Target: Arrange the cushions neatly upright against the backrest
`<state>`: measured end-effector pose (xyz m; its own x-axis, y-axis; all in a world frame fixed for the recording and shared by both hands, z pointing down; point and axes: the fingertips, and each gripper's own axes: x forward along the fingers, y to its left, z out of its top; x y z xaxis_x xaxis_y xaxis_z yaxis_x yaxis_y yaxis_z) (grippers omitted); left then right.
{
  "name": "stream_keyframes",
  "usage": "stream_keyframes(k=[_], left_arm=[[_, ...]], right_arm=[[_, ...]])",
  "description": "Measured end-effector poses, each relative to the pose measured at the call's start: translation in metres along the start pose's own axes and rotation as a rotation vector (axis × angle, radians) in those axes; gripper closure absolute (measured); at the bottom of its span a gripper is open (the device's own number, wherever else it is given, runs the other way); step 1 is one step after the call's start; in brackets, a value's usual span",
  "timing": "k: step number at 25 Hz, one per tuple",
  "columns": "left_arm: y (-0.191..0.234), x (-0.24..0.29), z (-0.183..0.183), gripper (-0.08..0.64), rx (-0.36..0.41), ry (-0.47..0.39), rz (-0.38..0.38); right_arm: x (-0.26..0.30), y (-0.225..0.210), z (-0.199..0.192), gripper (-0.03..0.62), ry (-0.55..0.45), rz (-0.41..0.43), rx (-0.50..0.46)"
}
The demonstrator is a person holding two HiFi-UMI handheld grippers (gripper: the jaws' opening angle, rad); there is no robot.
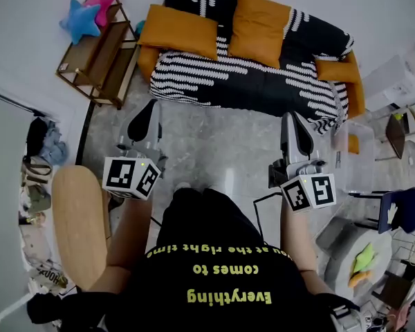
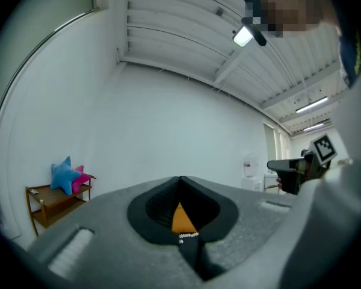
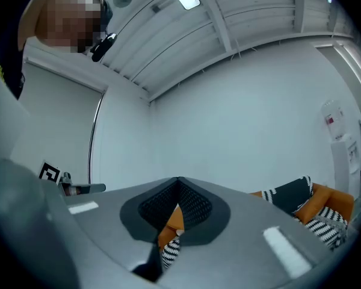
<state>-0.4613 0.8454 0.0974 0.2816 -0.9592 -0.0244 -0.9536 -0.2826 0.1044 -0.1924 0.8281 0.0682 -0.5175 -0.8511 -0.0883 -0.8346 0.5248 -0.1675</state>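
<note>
Cushions, two orange ones: the left cushion (image 1: 178, 30) and the middle cushion (image 1: 258, 28) both lean on the backrest of the striped sofa (image 1: 263, 88), the middle one upright, the left one slanted toward the sofa's end. A third orange piece (image 1: 337, 69) lies at the far right end (cushion or armrest, cannot tell). The left gripper (image 1: 149, 114) and right gripper (image 1: 296, 126) hang over the floor well apart from the sofa, jaws of both pressed together on nothing, so the job looks mostly done, with perhaps the left cushion to square up and the right piece to check.
</note>
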Motion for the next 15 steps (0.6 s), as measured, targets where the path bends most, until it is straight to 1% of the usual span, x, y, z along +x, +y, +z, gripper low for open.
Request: stream_keyframes(k=[3, 7, 10, 15], left_arm=[[-0.005, 0.002, 0.0, 0.56, 0.001, -0.001, 0.015], [-0.007, 0.007, -0.003, 0.56, 0.011, 0.008, 0.017], [0.002, 0.014, -0.006, 0.56, 0.002, 0.01, 0.028], [0.019, 0.046, -0.011, 0.56, 0.0, 0.011, 0.011]], right_arm=[[0.001, -0.008, -0.004, 0.581, 0.015, 0.014, 0.012], [0.011, -0.01, -0.015, 0.581, 0.033, 0.031, 0.033], [0.024, -0.008, -0.022, 0.581, 0.045, 0.048, 0.037], [0.053, -0.02, -0.027, 0.581, 0.047, 0.033, 0.048]])
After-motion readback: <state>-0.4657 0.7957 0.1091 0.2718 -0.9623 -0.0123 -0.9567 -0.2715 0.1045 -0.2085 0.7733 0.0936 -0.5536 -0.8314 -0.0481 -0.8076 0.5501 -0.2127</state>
